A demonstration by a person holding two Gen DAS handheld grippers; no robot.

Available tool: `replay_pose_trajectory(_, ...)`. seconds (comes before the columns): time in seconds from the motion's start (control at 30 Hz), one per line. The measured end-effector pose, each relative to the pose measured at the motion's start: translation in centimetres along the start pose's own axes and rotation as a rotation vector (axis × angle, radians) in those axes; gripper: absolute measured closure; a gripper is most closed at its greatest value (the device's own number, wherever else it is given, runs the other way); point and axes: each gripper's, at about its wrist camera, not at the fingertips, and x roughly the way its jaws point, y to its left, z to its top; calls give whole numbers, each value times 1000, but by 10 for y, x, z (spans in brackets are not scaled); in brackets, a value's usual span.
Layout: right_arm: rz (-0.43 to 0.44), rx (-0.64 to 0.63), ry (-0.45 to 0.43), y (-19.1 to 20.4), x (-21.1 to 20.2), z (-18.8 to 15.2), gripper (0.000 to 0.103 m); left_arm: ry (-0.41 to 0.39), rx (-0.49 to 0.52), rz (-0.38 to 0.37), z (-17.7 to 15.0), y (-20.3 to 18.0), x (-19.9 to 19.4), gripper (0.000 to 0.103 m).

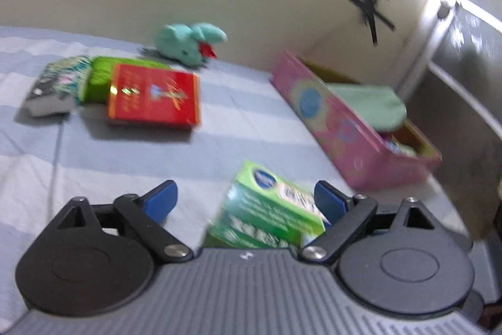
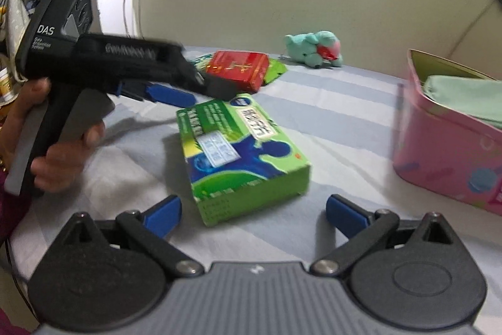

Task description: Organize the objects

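Note:
A green and blue medicine box (image 2: 241,153) lies flat on the striped bedsheet (image 2: 339,102). In the left wrist view the box (image 1: 269,206) sits between my left gripper's (image 1: 246,200) open blue fingers, close to the right finger. In the right wrist view the left gripper (image 2: 175,94) hovers just above the box's far left corner. My right gripper (image 2: 252,211) is open and empty, just in front of the box's near end. A pink tin (image 1: 351,121) (image 2: 451,143) with a green cloth (image 1: 370,105) inside stands to the right.
A red box (image 1: 153,94) (image 2: 240,68), a green packet (image 1: 100,77) and a patterned packet (image 1: 55,83) lie at the back left. A teal plush toy (image 1: 188,44) (image 2: 313,47) lies near the wall. A metal bed rail (image 1: 455,77) runs behind the tin.

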Motion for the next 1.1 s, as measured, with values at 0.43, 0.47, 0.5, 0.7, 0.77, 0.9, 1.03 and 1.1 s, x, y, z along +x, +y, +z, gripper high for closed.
replay_pose_trajectory(0.43,-19,113,-21,-49,-34,-29,27,113,109,-40,-39,-88,12,27)
replay_pose_trajectory(0.47,-30,122,-26,-56,-42,-36,27,118,125,-49,-41,-98,14,27)
replay_pose_trajectory(0.5,-44,129,-31,-62,-51,-44,27,131,135,-65,-42,-108,18,27)
replay_pose_trajectory(0.7,-138,211,-53,-98,-100,-87,27,208,226,-155,-50,-172,43,27)
replay_pose_trajectory(0.77,-172,228,-63,-106,-112,-99,27,231,260,-180,-52,-191,52,27)
replay_pose_trajectory(0.9,-225,255,-81,-120,-137,-120,25,264,322,-214,-58,-220,60,27)
replay_pose_trajectory(1.03,-261,266,-85,-128,-153,-133,25,287,380,-231,-64,-244,64,27)
replay_pose_trajectory(1.1,-275,280,-92,-131,-165,-142,24,292,414,-235,-65,-255,67,27)
